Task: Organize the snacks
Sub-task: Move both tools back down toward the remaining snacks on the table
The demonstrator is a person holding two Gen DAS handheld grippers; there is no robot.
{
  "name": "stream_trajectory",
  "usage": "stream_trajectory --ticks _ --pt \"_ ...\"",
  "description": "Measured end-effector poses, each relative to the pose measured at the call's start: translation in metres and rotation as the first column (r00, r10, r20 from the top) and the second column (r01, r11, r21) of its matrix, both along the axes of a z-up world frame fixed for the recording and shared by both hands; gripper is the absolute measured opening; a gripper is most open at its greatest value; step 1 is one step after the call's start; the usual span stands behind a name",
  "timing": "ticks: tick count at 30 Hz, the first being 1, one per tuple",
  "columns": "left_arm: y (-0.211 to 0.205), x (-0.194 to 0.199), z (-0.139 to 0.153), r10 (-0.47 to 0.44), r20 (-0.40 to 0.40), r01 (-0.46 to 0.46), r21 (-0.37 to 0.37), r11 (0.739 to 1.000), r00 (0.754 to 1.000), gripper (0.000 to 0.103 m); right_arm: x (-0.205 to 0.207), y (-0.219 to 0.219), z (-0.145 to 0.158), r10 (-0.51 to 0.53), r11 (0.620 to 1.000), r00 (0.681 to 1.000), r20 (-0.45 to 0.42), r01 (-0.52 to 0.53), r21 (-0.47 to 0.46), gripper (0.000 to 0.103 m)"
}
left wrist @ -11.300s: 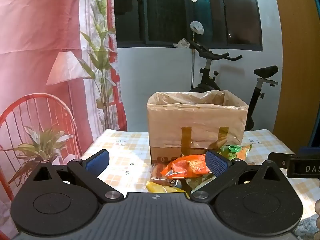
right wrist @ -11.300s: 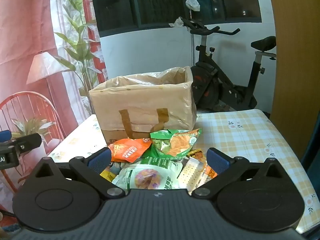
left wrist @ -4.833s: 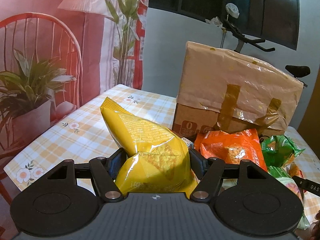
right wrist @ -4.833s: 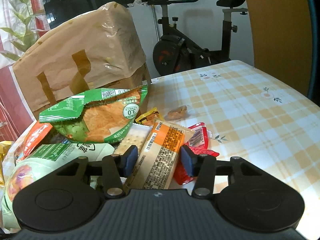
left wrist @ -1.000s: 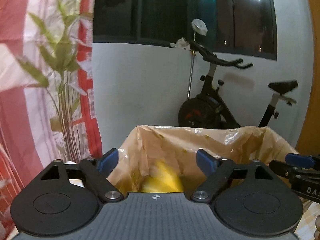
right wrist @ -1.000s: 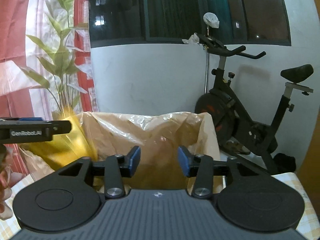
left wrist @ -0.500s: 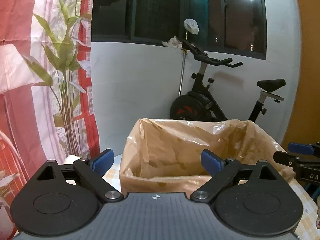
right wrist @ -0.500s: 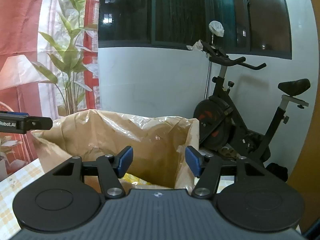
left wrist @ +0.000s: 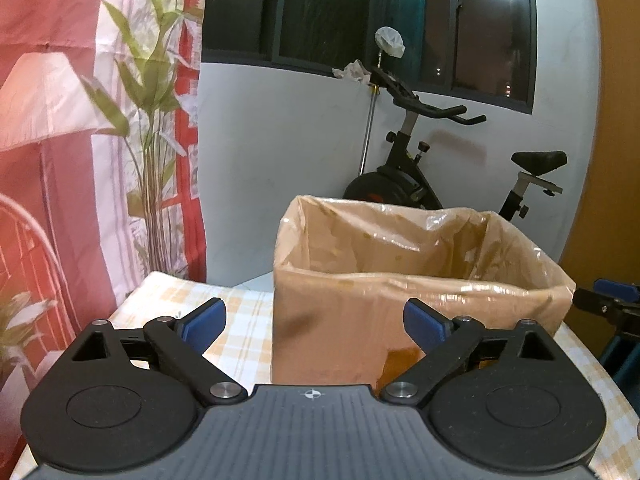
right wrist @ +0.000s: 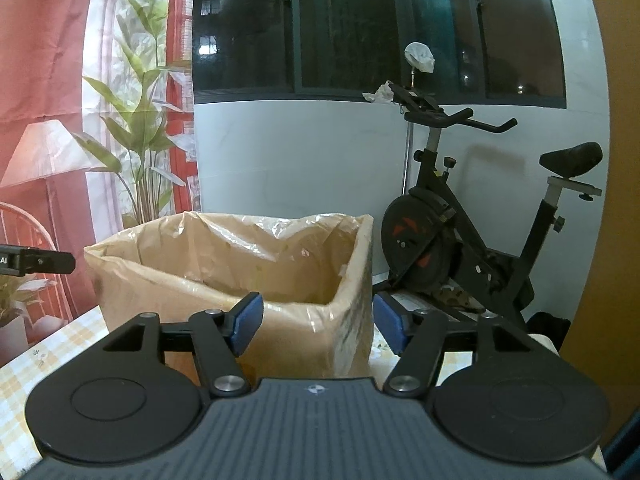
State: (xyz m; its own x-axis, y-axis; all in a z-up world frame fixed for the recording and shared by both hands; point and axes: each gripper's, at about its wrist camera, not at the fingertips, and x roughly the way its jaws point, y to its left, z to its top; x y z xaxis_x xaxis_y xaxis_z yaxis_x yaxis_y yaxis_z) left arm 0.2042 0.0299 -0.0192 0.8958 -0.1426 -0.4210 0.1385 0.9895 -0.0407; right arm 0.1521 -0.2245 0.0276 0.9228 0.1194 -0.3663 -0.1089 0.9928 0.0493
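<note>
Both drops done. Left tool (left wrist: 315, 325) now wide and empty, pulled back and level with the near wall of the box (left wrist: 400, 320); a second ago poised over the opening with a yellow blur between the pads, and some seconds before that clamped on a yellow bag. Right tool (right wrist: 318, 320) also empty, parted to a middling gap, wider than a second ago, and hanging at the box's near right corner (right wrist: 344, 304). Seen also from across: right tool at the edge of the left view (left wrist: 608, 304), left tool at the edge of the right view (right wrist: 36, 262). Snacks themselves out of sight at this moment: box interior mostly hidden behind the plastic-lined rim, floor not visible, so no telling how the dropped packets lie; by judgement, yellow bag and the right tool's packet inside. Pile formerly in front of the box not visible in either view now, only bare patches of checked desk (left wrist: 240, 320) to the left of the box. Meaning for the task: one round of loading finished, probably more packets waiting low on the desk near the box. Next move likely a descent of both tools back toward the pile for fresh picks.
</note>
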Motion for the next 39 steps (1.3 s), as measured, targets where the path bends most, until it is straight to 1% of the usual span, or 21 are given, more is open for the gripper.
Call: stream_trajectory --ticks 8,15,19,24,31,39 --pt "0.004 -0.023 -0.014 -0.001 0.007 0.000 0.021 1.000 1.000 0.097 -0.023 -0.003 -0.010 -0.003 1.000 1.000 0.004 0.003 -0.006 0.064" --pt "0.007 -0.037 -0.028 -0.005 -0.010 0.005 -0.002 1.000 1.000 0.097 -0.037 -0.002 -0.021 -0.003 1.000 1.000 0.001 0.003 -0.003 0.065" --pt "0.008 -0.044 -0.037 -0.005 -0.029 0.004 -0.017 1.000 1.000 0.097 -0.047 -0.004 -0.029 -0.017 1.000 1.000 -0.003 0.017 0.022 0.065" --pt "0.011 -0.052 -0.047 -0.002 -0.036 0.001 -0.015 1.000 0.999 0.097 -0.057 -0.007 -0.043 -0.036 0.998 0.999 -0.021 0.037 0.045 0.064" --pt "0.013 -0.059 -0.064 -0.002 -0.066 0.000 -0.033 0.999 0.998 0.097 -0.066 -0.006 -0.063 -0.047 0.998 0.997 -0.055 0.049 0.037 0.064" --pt "0.013 -0.062 -0.085 -0.001 -0.104 0.001 -0.002 1.000 0.995 0.096 -0.073 0.001 -0.079 -0.040 0.999 0.996 -0.084 0.041 0.015 0.065"
